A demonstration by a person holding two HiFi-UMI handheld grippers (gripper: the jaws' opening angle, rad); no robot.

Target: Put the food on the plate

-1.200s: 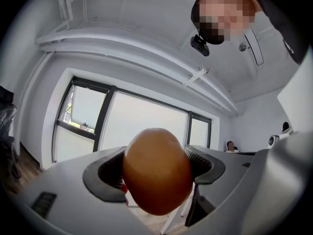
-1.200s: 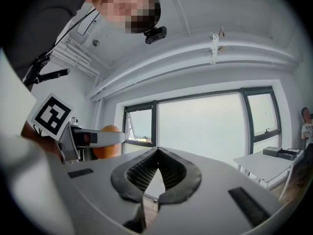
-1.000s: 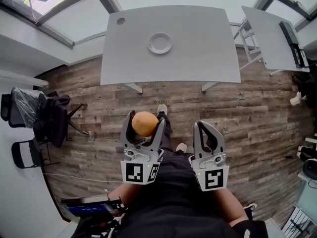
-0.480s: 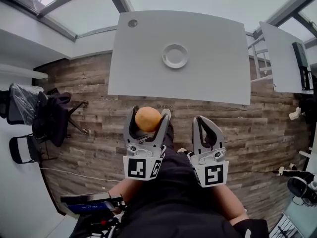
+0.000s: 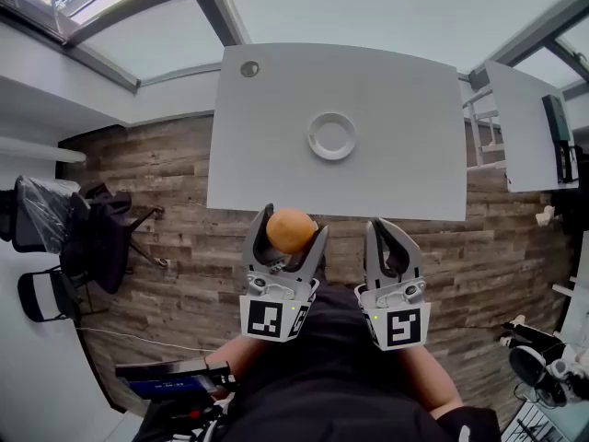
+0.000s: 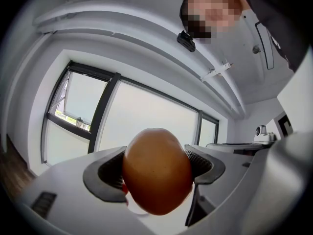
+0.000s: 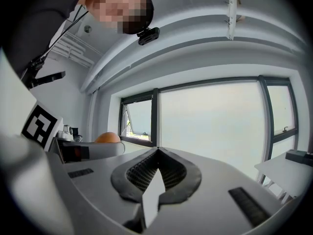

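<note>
We see the left gripper (image 5: 291,227) squeezing a round orange-brown food (image 6: 156,173) between its two jaws. It is held up in the air, just in front of the near edge of the grey table (image 5: 267,150). The right gripper (image 5: 391,229) is beside it, with its jaws pressed together and nothing in them. The white plate (image 5: 315,137) sits on the table, well apart from the food.
</note>
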